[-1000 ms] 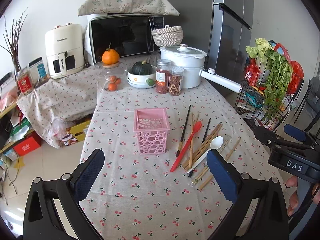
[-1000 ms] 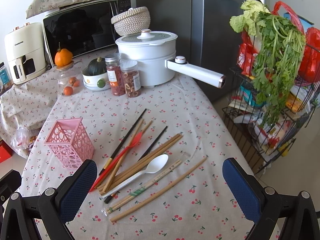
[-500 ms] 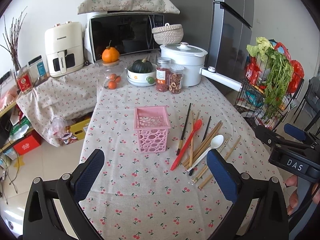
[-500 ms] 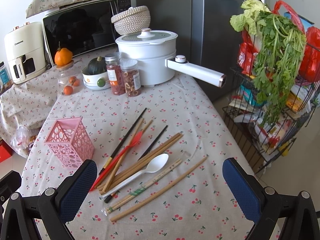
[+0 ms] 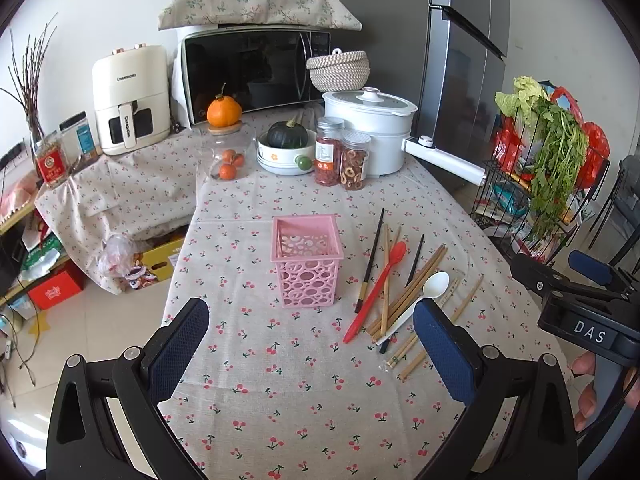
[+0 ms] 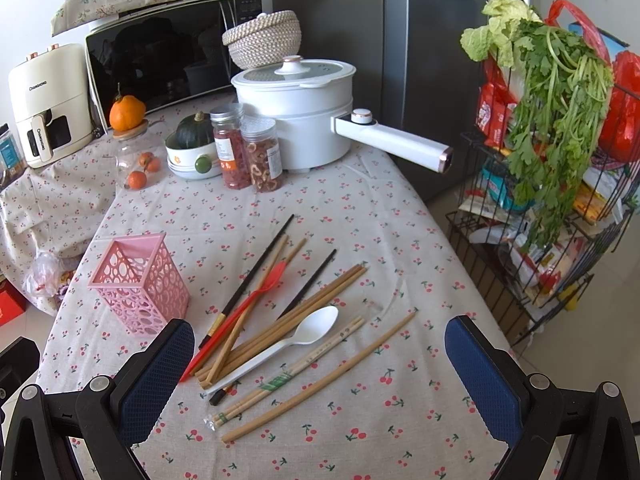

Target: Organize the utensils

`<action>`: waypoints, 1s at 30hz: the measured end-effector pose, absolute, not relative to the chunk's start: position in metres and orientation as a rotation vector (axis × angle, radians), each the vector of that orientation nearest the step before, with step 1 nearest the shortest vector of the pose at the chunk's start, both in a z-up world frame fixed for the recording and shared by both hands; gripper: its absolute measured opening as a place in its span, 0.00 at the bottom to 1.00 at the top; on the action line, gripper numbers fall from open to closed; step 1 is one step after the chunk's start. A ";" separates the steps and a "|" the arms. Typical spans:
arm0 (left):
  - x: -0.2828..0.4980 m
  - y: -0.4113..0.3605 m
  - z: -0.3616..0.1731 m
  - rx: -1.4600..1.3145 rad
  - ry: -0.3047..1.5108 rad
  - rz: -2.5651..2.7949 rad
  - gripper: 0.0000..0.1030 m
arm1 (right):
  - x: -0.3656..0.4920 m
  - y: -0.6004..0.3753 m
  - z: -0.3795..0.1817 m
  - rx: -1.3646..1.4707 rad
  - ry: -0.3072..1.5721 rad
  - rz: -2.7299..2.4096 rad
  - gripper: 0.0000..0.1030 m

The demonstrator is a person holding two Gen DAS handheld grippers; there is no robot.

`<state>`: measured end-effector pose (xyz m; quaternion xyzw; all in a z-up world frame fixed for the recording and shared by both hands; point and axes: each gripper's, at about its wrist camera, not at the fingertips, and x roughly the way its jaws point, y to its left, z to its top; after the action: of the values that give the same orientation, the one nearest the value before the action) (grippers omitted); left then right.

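A pink perforated utensil holder [image 5: 306, 265] [image 6: 140, 284] stands upright and empty on the cherry-print tablecloth. To its right lies a loose pile: a red spoon [image 5: 376, 290] [image 6: 240, 316], a white spoon [image 5: 428, 290] [image 6: 296, 340], black chopsticks [image 5: 370, 260] [image 6: 256, 268] and several wooden chopsticks [image 5: 416, 280] [image 6: 320, 376]. My left gripper [image 5: 312, 352] is open and empty, short of the holder. My right gripper [image 6: 320, 364] is open and empty, above the near ends of the chopsticks; its body shows in the left wrist view [image 5: 580, 304].
At the table's far end stand a white pot [image 6: 296, 116] with a long handle [image 6: 392, 142], two jars [image 6: 248, 156], a bowl with a squash [image 6: 192, 148], a glass jar of oranges [image 6: 138, 160], a microwave [image 5: 252, 72] and an air fryer [image 5: 130, 100]. A wire rack with greens [image 6: 560, 120] stands at right.
Both views have shifted only slightly; the left gripper has drifted a little nearer the table. Nothing on the table has moved.
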<state>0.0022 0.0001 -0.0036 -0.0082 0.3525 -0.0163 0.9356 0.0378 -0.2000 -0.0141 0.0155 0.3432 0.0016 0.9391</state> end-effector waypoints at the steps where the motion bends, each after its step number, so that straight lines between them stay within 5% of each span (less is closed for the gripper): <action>1: 0.002 0.000 -0.004 -0.017 0.720 -0.034 1.00 | 0.038 -0.200 -0.015 0.032 0.701 0.003 1.00; 30: 0.003 0.003 -0.005 0.000 0.721 -0.016 1.00 | 0.038 -0.198 -0.017 0.041 0.716 0.011 1.00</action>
<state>0.0034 0.0028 -0.0052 -0.0001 0.3529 -0.0077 0.9356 0.0382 -0.1978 -0.0167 0.0202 0.3502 0.0052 0.9365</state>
